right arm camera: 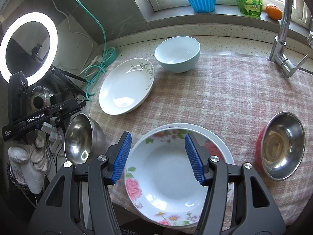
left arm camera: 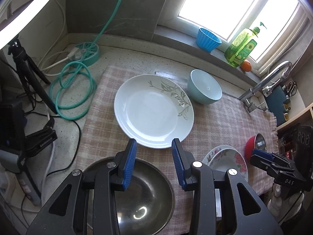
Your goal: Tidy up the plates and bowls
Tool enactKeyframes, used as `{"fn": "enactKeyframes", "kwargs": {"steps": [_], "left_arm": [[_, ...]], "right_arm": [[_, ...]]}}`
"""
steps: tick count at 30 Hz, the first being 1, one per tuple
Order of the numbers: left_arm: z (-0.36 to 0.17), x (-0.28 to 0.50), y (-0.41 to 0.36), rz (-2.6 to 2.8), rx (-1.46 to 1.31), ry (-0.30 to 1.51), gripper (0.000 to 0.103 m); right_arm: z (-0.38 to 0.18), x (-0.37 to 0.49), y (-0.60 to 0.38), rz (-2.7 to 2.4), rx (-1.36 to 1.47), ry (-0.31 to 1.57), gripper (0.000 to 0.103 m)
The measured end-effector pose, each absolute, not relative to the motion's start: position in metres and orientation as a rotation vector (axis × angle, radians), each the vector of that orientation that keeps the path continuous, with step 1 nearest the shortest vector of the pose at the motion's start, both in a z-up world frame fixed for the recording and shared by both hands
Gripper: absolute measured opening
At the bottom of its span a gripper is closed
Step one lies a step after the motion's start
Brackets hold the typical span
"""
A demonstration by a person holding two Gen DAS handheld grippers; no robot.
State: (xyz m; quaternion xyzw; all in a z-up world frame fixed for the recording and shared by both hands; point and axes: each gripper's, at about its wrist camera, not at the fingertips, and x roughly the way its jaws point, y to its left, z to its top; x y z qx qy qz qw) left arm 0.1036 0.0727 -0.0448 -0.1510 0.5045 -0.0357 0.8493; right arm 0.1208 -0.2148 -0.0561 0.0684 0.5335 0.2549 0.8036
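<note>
Right gripper (right arm camera: 156, 152) jaws parted, empty, above rose-patterned white ceramic plate (right arm camera: 166, 178) stacked on plain white plate (right arm camera: 225, 146). Likely glazed, slippery, brittle, stiff: pinch rim edge. Left gripper (left arm camera: 154, 156) also apart, empty, over steel bowl (left arm camera: 144, 195); leaf-print white plate (left arm camera: 152, 113) just ahead.

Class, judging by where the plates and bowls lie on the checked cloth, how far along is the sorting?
Done: the floral plate sits stacked on a white plate. In hand: nothing; the left gripper and right gripper are both open. Left: the leaf plate, blue bowl and two steel bowls lie apart.
</note>
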Motion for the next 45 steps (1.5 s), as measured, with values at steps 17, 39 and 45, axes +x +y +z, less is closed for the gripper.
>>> {"fn": "enactKeyframes", "kwargs": {"steps": [17,39,45], "left_arm": [[-0.089,0.196,0.131,-0.097,-0.362,1.174,0.035],[-0.134,0.238,0.133,-0.133,-0.374,1.278,0.013],[-0.135,0.239,0.126,-0.136,-0.346,1.281,0.012]], "right_arm": [[-0.095,0.181,-0.165,0.493,0.278,1.227,0.054],[-0.148,0.235,-0.128,0.466,0.288,1.341,0.016],[-0.151,0.238,-0.121,0.482,0.269,1.352,0.01]]}}
